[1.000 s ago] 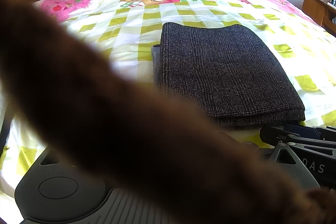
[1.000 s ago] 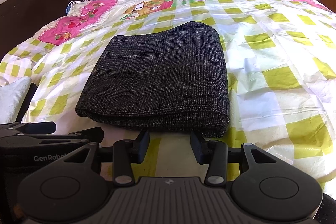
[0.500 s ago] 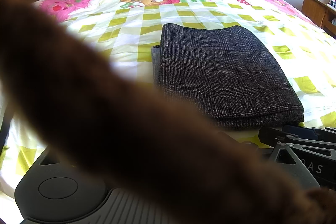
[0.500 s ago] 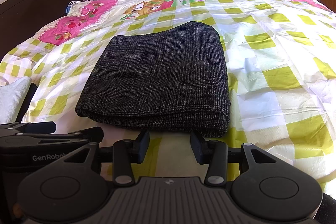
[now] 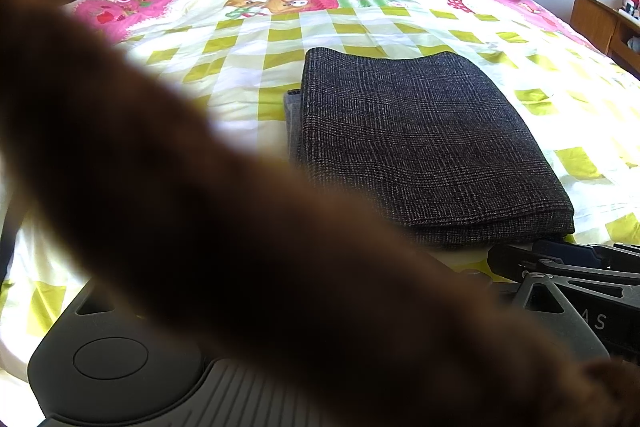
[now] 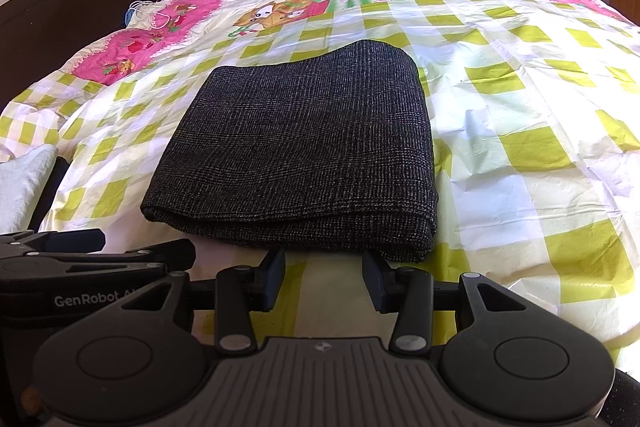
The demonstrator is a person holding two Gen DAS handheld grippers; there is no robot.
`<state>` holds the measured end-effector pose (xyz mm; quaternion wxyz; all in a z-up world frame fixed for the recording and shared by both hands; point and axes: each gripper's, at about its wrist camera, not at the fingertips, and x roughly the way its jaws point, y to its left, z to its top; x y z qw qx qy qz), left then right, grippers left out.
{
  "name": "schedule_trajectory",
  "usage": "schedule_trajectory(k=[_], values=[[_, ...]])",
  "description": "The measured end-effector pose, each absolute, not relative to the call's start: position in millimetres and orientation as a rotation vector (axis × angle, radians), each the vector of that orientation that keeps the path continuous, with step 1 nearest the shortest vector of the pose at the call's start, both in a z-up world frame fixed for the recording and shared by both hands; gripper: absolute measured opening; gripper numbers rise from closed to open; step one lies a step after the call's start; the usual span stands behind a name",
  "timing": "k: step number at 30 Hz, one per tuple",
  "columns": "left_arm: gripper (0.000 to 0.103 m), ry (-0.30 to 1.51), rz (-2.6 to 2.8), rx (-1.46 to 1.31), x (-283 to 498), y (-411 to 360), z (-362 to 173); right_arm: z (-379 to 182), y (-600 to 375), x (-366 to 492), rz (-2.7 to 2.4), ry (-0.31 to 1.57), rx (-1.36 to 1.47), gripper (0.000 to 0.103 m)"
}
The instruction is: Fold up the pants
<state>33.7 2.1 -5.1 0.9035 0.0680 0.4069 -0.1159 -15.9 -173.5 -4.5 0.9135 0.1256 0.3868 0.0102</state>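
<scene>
Charcoal pants lie folded in a neat rectangle on the checked bedspread, unmoved over the last second. Your right gripper rests just near of them, parted and empty; a brown blur hides the left gripper's fingers, so the fold looks finished.

Folded pants lie on the bed, the headboard seemingly left.
</scene>
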Motion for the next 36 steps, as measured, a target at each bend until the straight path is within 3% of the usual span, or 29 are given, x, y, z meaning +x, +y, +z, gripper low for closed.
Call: schedule_trajectory(k=[36], values=[[0.098,0.831,-0.247,0.139,33.5,2.0,-2.6,-4.0,-174.0,-16.8,0.023,0.793,0.264,0.056]])
